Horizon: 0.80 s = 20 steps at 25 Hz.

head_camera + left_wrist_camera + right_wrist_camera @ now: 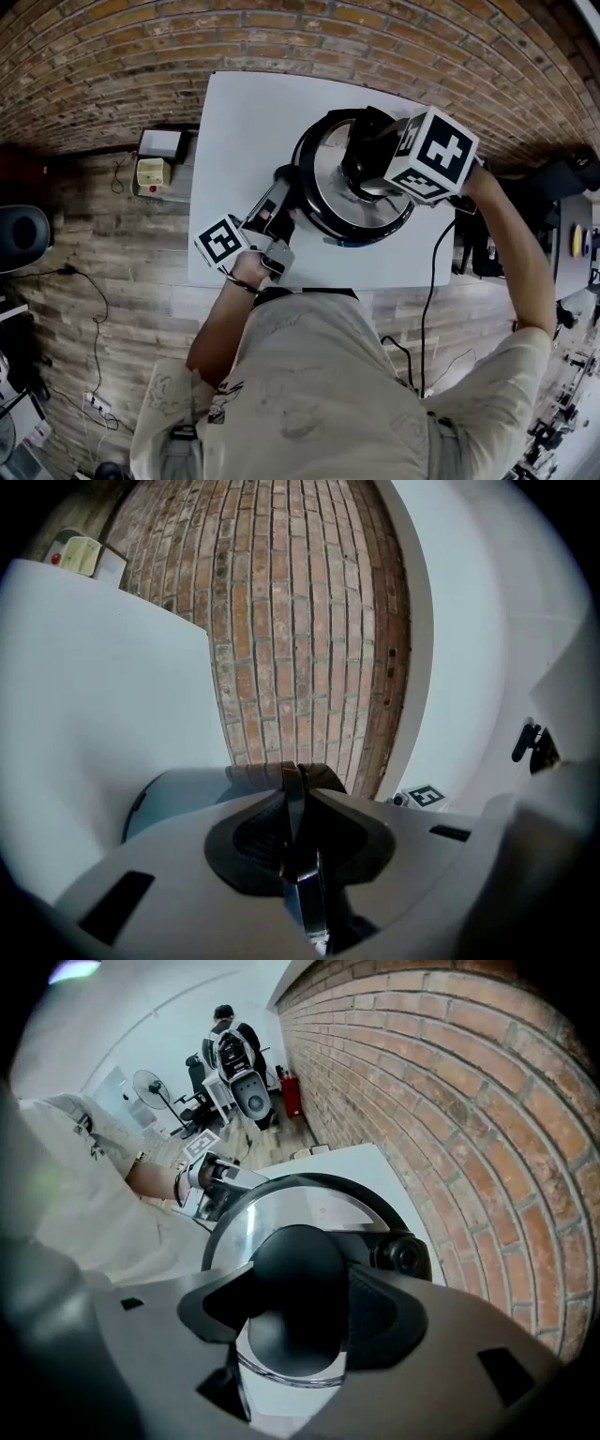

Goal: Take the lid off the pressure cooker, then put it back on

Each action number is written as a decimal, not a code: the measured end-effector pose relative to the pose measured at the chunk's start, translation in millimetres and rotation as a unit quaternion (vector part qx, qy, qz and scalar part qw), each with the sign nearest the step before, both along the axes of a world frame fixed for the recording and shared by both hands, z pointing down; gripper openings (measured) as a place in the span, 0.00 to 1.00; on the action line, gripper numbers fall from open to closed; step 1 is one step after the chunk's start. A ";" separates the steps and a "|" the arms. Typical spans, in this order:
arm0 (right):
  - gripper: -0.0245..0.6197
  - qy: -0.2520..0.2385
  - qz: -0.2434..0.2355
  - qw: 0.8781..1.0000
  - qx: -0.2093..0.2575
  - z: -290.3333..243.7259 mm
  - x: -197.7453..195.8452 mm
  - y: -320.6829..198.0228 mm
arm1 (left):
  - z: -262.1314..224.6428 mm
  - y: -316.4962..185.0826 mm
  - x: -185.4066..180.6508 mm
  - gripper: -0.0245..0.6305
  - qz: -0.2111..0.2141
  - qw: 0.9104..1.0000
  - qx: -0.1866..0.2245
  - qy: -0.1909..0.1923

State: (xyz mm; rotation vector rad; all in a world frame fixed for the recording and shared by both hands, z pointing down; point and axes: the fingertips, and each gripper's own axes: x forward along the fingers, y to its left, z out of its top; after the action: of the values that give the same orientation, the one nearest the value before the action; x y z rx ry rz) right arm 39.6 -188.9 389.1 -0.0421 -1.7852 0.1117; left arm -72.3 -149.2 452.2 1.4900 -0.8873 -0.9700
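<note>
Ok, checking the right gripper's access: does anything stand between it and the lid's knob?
Nothing visible does. The black knob sits between the jaws of the right gripper, its sides against the pads; the valve stands off to one side.

Even light, fisheye edges, glare on lid (246,1232)
</note>
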 end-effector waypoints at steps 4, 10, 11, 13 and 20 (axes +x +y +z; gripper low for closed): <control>0.50 0.026 -0.001 1.000 0.011 9.6 -4.3 -0.7 | 0.2 0.0 1.2 0.15 0.001 1.000 -0.002 0.001; 0.50 0.012 -0.007 1.000 0.002 11.4 -5.1 2.5 | 1.0 1.0 -0.3 0.15 -0.003 1.000 -0.001 0.003; 0.50 0.010 -0.007 1.000 0.000 11.7 -5.2 3.2 | 1.3 0.7 -0.5 0.15 -0.003 1.000 -0.001 0.002; 0.50 0.005 -0.006 1.000 -0.001 12.0 -5.4 3.5 | 1.6 0.6 -0.6 0.15 -0.002 1.000 -0.001 0.002; 0.50 0.008 -0.012 1.000 -0.002 11.6 -5.0 4.2 | 0.6 0.8 0.2 0.15 -0.002 1.000 -0.001 0.001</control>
State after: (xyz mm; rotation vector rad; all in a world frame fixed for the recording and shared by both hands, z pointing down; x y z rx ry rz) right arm 34.6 -184.7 400.6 -0.0658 -1.7685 0.0976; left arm -72.1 -148.4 452.8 1.4861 -0.8892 -0.9740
